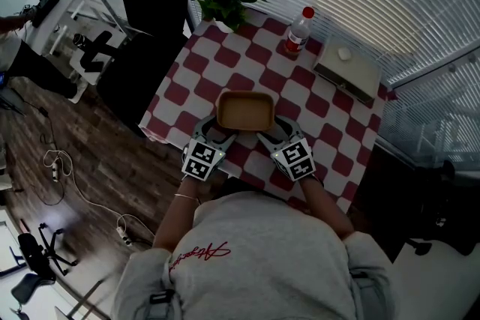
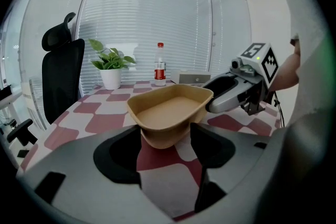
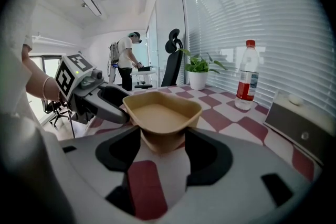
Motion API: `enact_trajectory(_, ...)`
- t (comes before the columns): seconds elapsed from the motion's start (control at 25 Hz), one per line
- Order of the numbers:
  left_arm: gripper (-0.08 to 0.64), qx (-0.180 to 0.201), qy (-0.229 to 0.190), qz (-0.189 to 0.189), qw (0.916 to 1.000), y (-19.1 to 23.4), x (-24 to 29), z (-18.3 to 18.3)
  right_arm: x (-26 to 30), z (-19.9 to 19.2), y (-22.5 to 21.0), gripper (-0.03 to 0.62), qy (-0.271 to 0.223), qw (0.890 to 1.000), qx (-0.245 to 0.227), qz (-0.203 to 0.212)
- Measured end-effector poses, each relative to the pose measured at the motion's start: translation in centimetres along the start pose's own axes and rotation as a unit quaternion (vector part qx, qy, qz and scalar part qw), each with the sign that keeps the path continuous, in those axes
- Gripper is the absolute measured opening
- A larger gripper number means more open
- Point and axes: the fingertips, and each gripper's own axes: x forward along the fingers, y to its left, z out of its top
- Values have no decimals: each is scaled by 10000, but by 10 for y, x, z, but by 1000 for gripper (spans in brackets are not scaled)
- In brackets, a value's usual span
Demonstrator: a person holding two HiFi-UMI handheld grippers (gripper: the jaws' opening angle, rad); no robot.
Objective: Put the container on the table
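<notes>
My left gripper and right gripper: jaws each pinch container end. Uneven release tips it; bottom maybe off desk.

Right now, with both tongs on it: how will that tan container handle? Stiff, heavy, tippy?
Tan container looks empty and thin-walled, so probably light. Rim shows no bend with left tongs and right tongs clamped on it, so likely fairly stiff; hard squeezing might buckle it. Low walls, flat base: unlikely to tip on the checked tablecloth.
</notes>
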Motion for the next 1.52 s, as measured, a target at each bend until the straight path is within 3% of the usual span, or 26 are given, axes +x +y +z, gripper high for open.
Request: enact_trajectory(1.52,293,38,197,7,9998,-5,3,-11,7,-22,3,265,298,9995,-17,71)
